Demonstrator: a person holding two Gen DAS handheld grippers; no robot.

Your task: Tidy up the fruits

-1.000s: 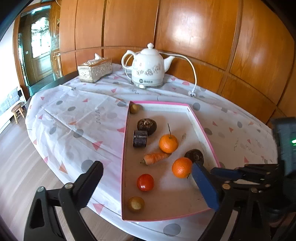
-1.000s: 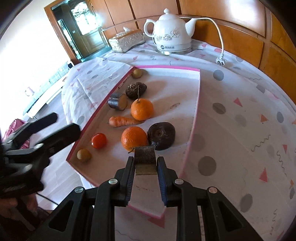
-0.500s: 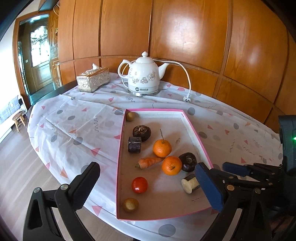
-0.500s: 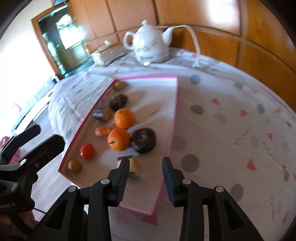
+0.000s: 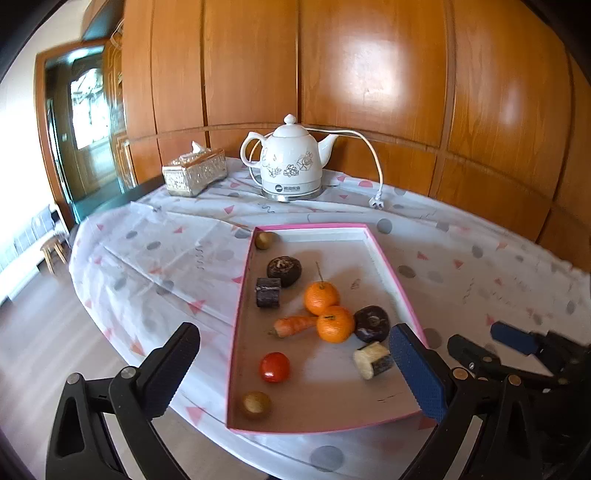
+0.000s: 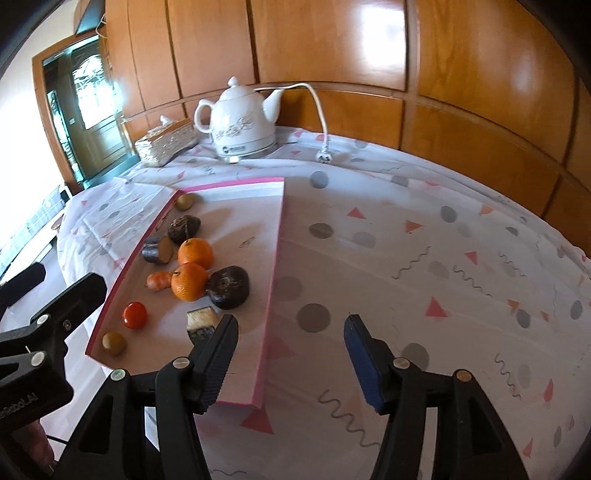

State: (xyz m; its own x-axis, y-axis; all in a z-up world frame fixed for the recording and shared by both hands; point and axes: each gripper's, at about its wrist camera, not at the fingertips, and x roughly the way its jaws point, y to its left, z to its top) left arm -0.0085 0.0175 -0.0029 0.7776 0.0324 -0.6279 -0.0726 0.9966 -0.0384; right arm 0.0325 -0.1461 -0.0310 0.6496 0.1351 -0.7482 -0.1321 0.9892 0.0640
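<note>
Right gripper [image 6: 290, 332] jaws have just been opening, now wide, nothing between; cut sugarcane piece [image 6: 201, 324] lies in pink-rimmed tray [image 6: 275, 258] just left of the left jaw. Left gripper [image 5: 295, 354] jaws wide, empty, tomato [image 5: 274, 366] between and beyond. Kettle [image 6: 240, 120] logo unreadable; partial "Robot.AI" on left gripper body.

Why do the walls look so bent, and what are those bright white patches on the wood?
Left wrist view: the fisheye lens bows the wood panels and darkens the corners; the white patches are glare on shiny wood, and the doorway is washed out. Right wrist view: same bending and glare, with slight softness on the kettle and tissue box.
</note>
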